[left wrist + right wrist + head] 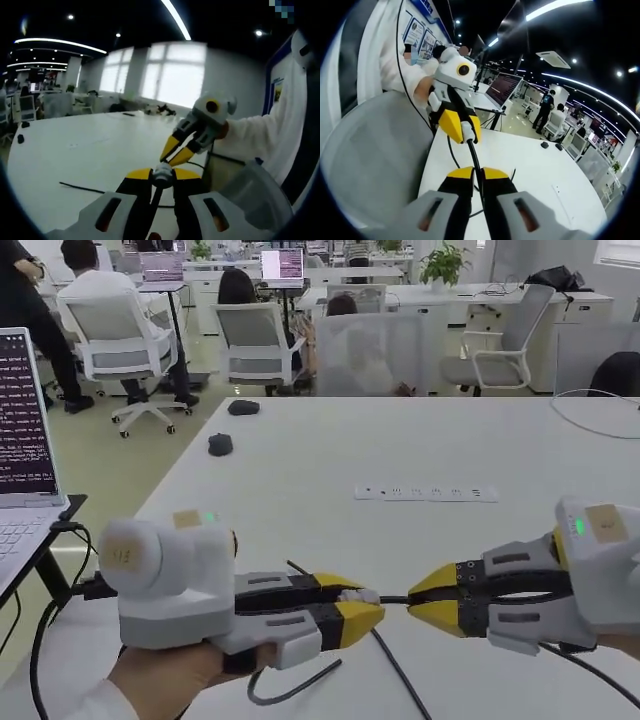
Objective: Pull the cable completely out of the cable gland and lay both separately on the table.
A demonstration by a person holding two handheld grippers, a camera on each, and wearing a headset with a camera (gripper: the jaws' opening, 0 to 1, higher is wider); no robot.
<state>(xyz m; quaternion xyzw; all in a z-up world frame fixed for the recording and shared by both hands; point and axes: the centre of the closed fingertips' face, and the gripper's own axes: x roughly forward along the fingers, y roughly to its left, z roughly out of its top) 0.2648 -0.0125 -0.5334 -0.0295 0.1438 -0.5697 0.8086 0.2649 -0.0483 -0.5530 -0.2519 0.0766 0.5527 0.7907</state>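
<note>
Step in hand: the extraction pull, cable not yet out of the gland. In the head view, lower centre of the frame, the left hand-held gripper [372, 602] is clamped on the pale cable gland [362, 595]. The right hand-held gripper [412, 600] faces it tip to tip from the lower right, closed on the black cable [395, 598] just beside the gland's mouth. A short taut run of cable bridges the two. Both are held above the white surface [400, 440]; nothing is laid down yet. The left gripper view confirms the gland [162, 172] between its own yellow jaw tips, and the right gripper view shows the cable [472, 152] running from its own jaws up into the gland [468, 131]. Next move, as I judge it: draw the hands apart along the cable's line while keeping the gland pinned. Probably re-grip closer to the gland and repeat, since slack cable trails toward the bottom of the head view. Then set the gland and cable down well apart. Unclear: how much cable sits inside the gland, and whether its nut is loosened. Both cable ends are cut off at the bottom edge, and one loop passes behind the left hand.
</note>
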